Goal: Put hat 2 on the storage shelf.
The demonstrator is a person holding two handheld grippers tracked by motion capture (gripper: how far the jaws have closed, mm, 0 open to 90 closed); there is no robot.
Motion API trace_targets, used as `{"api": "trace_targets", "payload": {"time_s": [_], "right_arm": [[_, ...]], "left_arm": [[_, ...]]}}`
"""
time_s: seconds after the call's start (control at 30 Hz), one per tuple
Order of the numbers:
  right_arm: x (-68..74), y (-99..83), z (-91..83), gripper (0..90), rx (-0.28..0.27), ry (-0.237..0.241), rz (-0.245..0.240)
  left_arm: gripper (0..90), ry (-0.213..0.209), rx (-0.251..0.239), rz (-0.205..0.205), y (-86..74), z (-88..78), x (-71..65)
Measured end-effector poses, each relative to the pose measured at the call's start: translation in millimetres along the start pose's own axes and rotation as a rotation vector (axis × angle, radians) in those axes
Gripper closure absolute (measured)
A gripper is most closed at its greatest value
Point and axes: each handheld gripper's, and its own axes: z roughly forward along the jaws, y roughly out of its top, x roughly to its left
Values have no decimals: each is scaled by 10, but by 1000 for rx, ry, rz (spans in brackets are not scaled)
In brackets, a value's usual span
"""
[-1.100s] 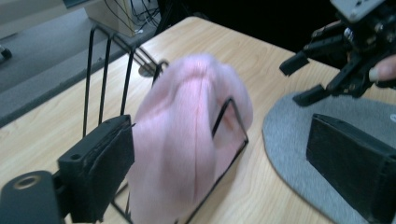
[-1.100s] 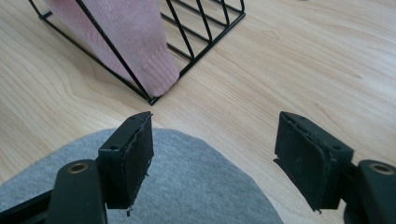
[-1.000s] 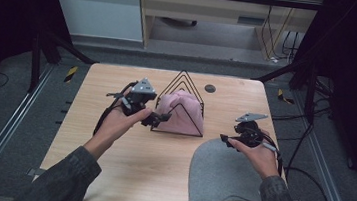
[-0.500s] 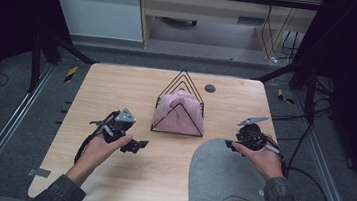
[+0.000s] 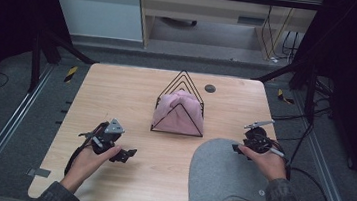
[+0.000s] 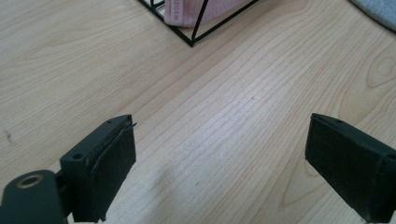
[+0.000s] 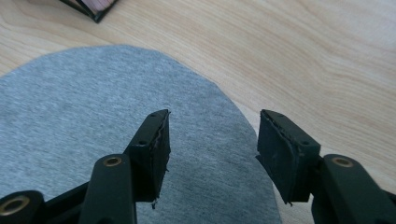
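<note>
Right gripper (image 5: 239, 149) hangs over the rounded top edge of the grey hat (image 5: 224, 173), which lies flat on the near right part of the table (image 5: 117, 89). Its jaws have just been closing from a wider spread and now stand partly apart, with grey cloth below them but nothing pinched yet. That looks like the start of a grab at the hat's edge. A second ago the left gripper (image 5: 130, 153) was up at the wire rack (image 5: 180, 105), beside the pink hat (image 5: 178, 111) tucked inside it; now it has drawn back and sunk low over bare wood at the near left, jaws spread wide and empty. So the pink hat seems done with, and the grey one is next in line.

From above, the right hand (image 5: 265, 162) covers most of its gripper, so the jaw tips are hard to make out there. In both gripper views the rack is cut off at the top edge, leaving one corner in sight.
</note>
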Motion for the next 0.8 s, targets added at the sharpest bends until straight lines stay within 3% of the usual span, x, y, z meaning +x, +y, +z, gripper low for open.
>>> {"api": "trace_targets", "payload": {"time_s": [0.33,0.37,0.47,0.57,0.8], "right_arm": [[-13,-3,88,425,36,-5,13],[-8,-5,92,440,37,-14,-8],[-13,-5,86,443,37,-15,-2],[-20,-11,83,441,46,-16,-8],[-16,-24,110,445,62,-20,-12]], "left_arm": [[91,1,12,0,-39,-6,46],[92,1,17,-5,-48,-1,64],[94,-51,-4,-30,-51,7,80],[96,-38,0,-27,-47,3,75],[100,-52,-5,-36,-53,5,82]]}}
